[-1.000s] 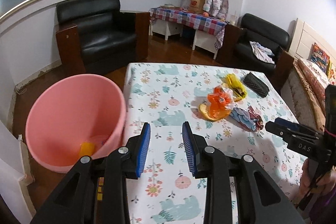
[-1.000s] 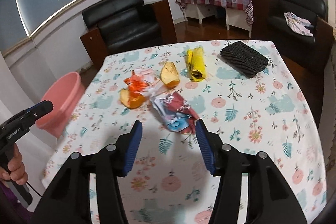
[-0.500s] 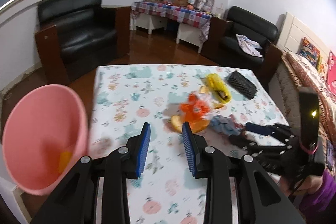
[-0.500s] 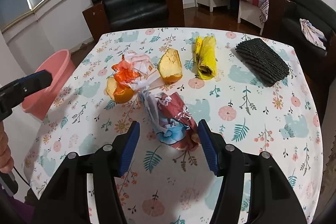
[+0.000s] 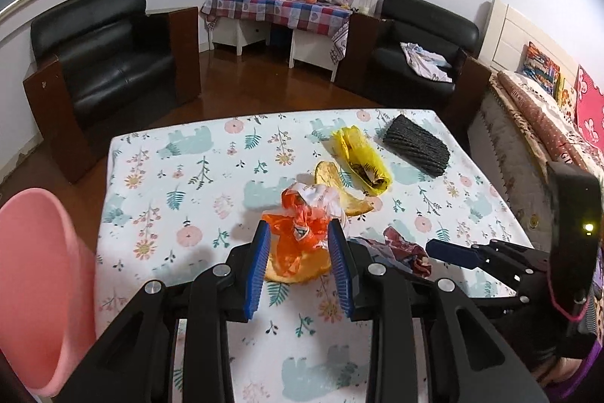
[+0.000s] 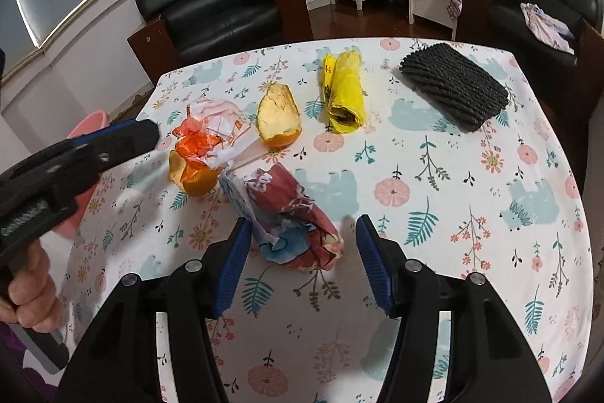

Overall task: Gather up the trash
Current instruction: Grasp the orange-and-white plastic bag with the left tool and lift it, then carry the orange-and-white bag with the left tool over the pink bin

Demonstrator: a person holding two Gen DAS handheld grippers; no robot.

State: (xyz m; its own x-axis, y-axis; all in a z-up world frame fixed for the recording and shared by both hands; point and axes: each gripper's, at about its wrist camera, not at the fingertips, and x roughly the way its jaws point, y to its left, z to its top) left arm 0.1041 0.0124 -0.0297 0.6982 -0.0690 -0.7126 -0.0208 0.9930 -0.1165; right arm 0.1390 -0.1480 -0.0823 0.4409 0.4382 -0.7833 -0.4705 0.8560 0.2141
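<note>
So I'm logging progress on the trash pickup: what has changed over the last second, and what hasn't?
The left gripper swung away from the pink plastic bucket toward the crumpled orange plastic wrapper, which now sits between its open jaws. The right gripper closed in on the crumpled red-and-blue paper wrapper, jaws open around it. Nothing is gripped. The trash, including the yellow bag and black mesh pad, lies unmoved.

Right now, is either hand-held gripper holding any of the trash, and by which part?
Nothing is held. The left hand-held gripper stands open around the orange wrapper, the right hand-held gripper open around the red wrapper; no pads press either.
</note>
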